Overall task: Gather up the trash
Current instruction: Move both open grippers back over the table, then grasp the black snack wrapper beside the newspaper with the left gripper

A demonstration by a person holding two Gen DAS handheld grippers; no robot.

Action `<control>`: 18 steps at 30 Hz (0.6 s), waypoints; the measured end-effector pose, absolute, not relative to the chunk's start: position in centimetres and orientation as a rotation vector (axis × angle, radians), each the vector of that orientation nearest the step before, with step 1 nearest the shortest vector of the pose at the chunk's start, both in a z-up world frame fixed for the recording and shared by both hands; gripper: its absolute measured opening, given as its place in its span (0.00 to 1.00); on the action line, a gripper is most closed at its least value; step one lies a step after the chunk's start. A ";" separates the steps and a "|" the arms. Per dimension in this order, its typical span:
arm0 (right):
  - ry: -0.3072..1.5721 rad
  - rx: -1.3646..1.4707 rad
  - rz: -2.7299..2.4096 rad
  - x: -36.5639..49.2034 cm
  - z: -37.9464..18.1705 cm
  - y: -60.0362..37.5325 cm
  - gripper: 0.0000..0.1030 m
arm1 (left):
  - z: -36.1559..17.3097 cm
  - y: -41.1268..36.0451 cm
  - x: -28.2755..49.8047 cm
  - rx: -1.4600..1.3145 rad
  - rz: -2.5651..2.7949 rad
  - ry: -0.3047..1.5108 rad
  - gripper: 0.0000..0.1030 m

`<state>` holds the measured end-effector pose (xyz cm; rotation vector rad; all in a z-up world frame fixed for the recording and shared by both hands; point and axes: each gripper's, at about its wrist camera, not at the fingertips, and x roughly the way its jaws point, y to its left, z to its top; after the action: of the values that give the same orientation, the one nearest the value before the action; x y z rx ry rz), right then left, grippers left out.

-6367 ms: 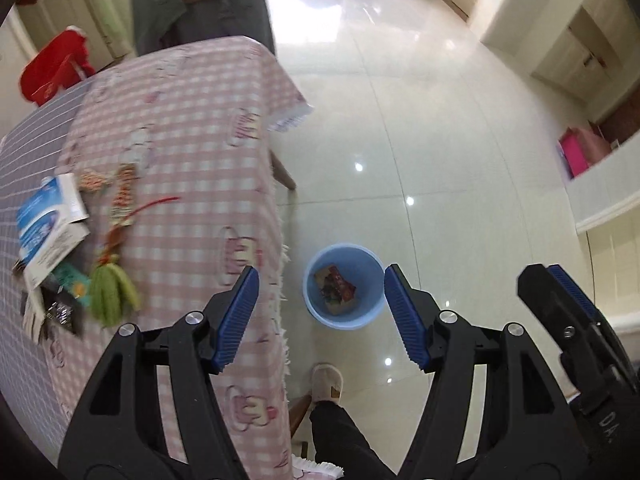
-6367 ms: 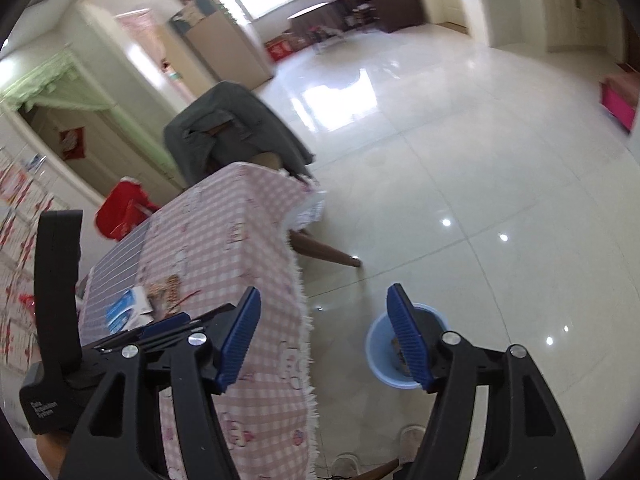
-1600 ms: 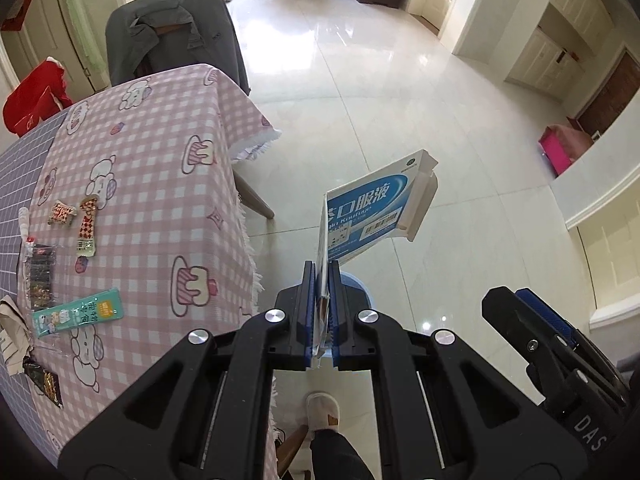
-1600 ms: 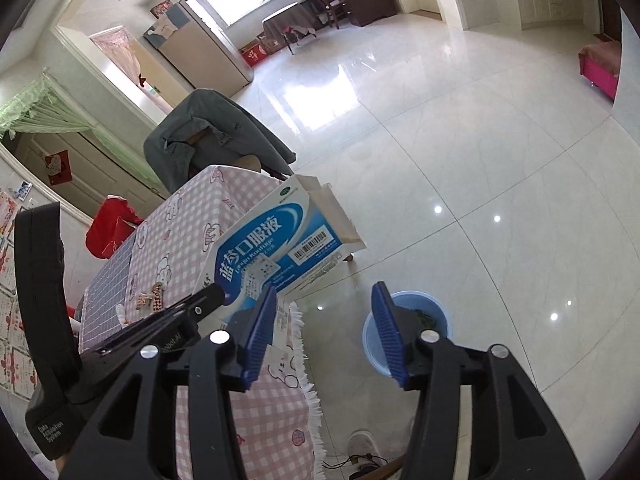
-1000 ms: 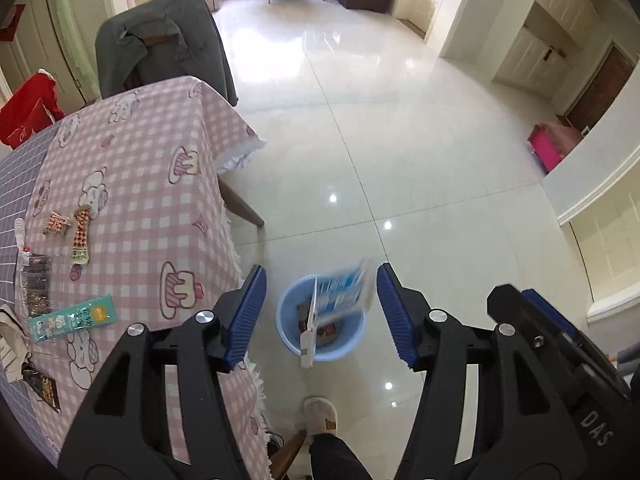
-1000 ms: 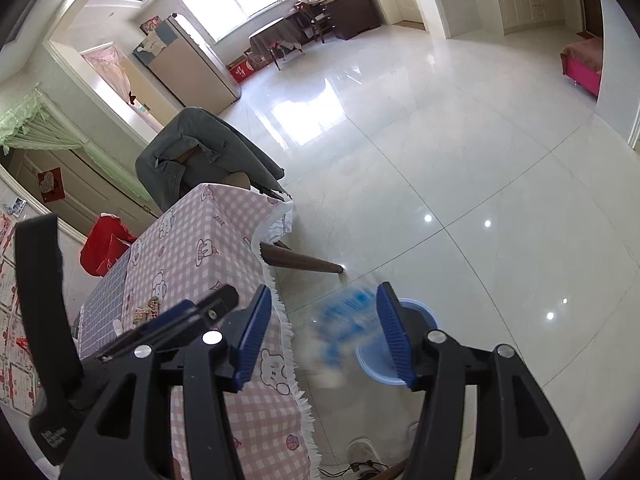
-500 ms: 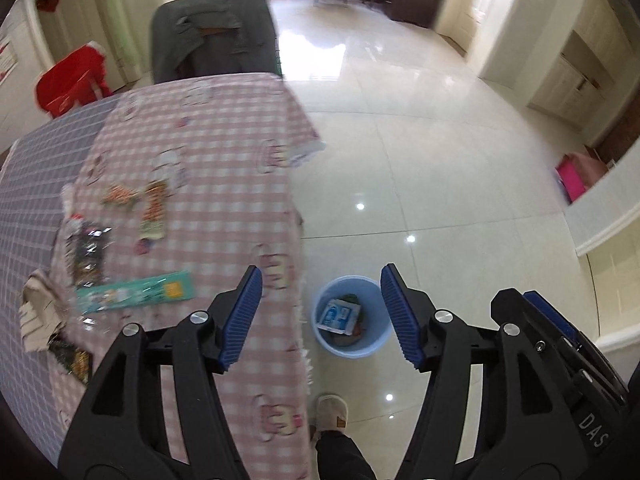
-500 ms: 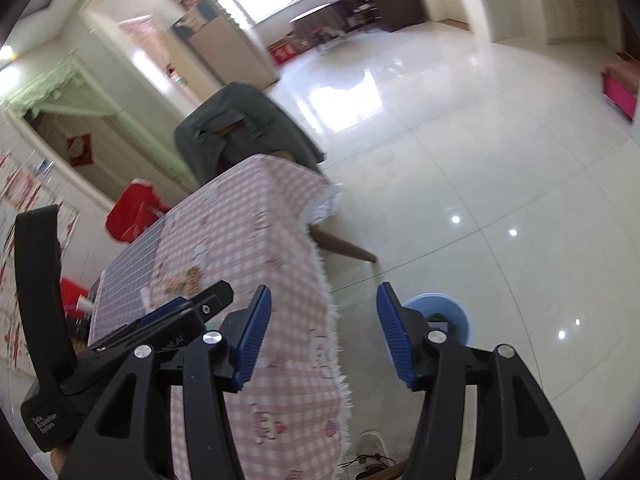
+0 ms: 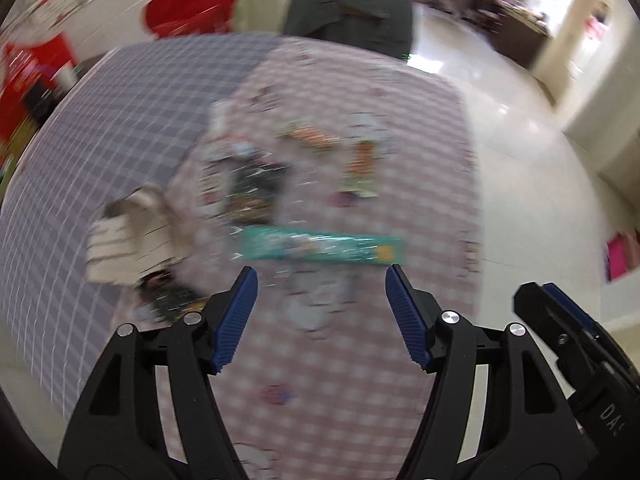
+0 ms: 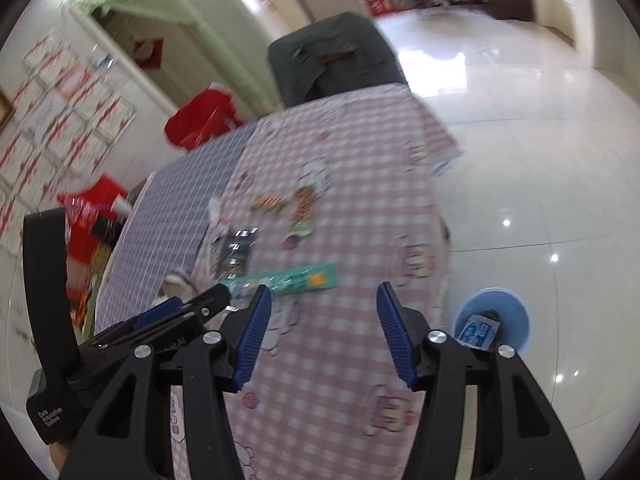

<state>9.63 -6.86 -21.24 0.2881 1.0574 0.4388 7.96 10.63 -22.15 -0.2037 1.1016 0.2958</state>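
Observation:
Both views are blurred by motion. My left gripper (image 9: pixel 322 296) is open and empty above the pink checked tablecloth (image 9: pixel 328 360). Just ahead of it lies a long teal wrapper (image 9: pixel 320 249), also in the right wrist view (image 10: pixel 288 278). Beyond lie a dark foil wrapper (image 9: pixel 252 188), orange snack wrappers (image 9: pixel 360 160) and crumpled white paper (image 9: pixel 128 240). My right gripper (image 10: pixel 320 312) is open and empty over the table. The blue bin (image 10: pixel 516 320) stands on the floor at the right, with the blue-and-white box (image 10: pixel 478 330) inside it.
A chair draped with a grey jacket (image 10: pixel 332 60) stands at the table's far end. Red bags (image 10: pixel 200 120) sit by the wall on the left. A grey checked cloth (image 9: pixel 112 128) covers the table's left part. Glossy tile floor (image 10: pixel 540 140) lies to the right.
The left gripper let the blue-and-white box fall into the bin, then swung left over the table. The right gripper turned left with it. Both stayed open.

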 end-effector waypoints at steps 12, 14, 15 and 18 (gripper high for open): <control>1.148 0.103 0.535 10.0 -24.7 3.3 0.54 | -26.8 22.4 4.4 -0.365 0.547 1.200 0.69; 1.160 0.086 0.527 10.1 -25.4 4.0 0.54 | -27.6 23.1 4.5 -0.381 0.543 1.219 0.69; 1.166 0.082 0.519 10.1 -25.6 4.2 0.54 | -28.0 23.3 4.6 -0.385 0.540 1.227 0.69; 1.187 0.075 0.494 10.5 -26.6 4.4 0.54 | -29.1 23.7 5.0 -0.394 0.521 1.259 0.69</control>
<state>10.51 4.42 -26.58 0.0746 1.1872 0.4942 4.96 23.74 -29.05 -0.3943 1.2586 0.5208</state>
